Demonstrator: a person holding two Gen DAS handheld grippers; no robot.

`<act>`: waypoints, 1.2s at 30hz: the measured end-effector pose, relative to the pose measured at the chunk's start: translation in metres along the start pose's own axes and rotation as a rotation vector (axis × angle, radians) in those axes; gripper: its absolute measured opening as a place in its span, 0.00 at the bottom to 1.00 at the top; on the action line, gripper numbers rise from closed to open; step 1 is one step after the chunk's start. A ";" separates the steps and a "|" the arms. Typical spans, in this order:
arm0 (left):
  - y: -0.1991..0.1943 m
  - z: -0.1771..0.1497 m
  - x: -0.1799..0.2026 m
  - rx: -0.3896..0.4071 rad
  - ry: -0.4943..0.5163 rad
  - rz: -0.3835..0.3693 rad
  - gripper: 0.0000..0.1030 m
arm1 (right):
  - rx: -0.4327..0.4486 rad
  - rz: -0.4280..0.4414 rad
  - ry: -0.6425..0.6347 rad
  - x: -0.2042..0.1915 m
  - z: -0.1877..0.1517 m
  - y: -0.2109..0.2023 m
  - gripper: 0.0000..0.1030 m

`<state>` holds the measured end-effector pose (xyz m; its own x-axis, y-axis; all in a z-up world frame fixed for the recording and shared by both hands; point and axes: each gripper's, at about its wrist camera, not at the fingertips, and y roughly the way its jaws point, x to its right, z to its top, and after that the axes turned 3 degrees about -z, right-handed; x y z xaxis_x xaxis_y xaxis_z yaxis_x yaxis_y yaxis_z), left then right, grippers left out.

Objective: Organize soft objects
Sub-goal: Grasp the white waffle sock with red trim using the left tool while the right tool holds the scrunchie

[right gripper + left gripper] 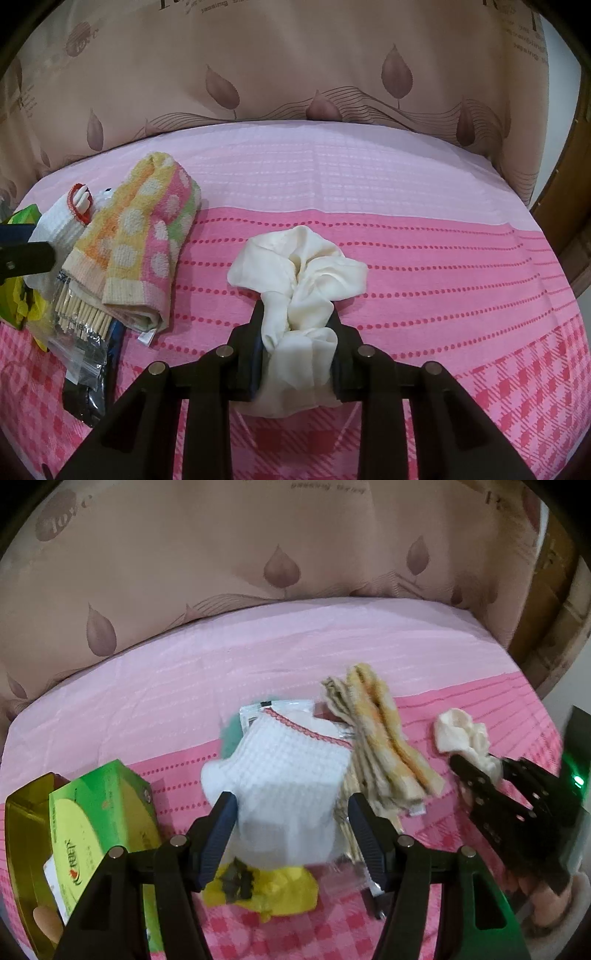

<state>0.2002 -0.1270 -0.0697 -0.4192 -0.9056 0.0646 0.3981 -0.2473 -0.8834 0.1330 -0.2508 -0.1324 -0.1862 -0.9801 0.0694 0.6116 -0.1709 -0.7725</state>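
My left gripper (290, 801) is shut on a white waffle-weave cloth (288, 775) with a red stitched edge, held over the pink bedspread. The cloth also shows at the left of the right wrist view (61, 225). My right gripper (297, 314) is shut on a crumpled cream cloth (299, 273), which trails forward onto the bed. That gripper and cloth (461, 731) show at the right of the left wrist view. A folded polka-dot towel (144, 236) in yellow, pink and green lies between the two cloths, and shows in the left wrist view (384, 738) too.
A green box (99, 819) and a gold box (22, 834) stand at the left. A yellow cloth (273, 886) lies under my left gripper. A bag of wooden sticks (79, 321) and a dark packet (88, 398) lie beside the towel. A padded headboard (295, 66) runs along the back.
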 end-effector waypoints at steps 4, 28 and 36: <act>0.012 0.004 -0.006 -0.012 -0.027 0.036 0.62 | 0.000 0.008 0.001 0.000 -0.001 -0.001 0.28; -0.052 -0.002 -0.020 0.085 -0.135 -0.038 0.27 | -0.001 0.017 0.003 0.000 0.000 0.000 0.29; -0.082 -0.013 -0.039 0.106 -0.158 0.013 0.27 | -0.001 0.017 0.002 0.000 0.000 0.000 0.29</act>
<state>0.1734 -0.0669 -0.0053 -0.2833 -0.9498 0.1327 0.4902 -0.2624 -0.8312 0.1329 -0.2505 -0.1327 -0.1775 -0.9826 0.0548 0.6142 -0.1541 -0.7740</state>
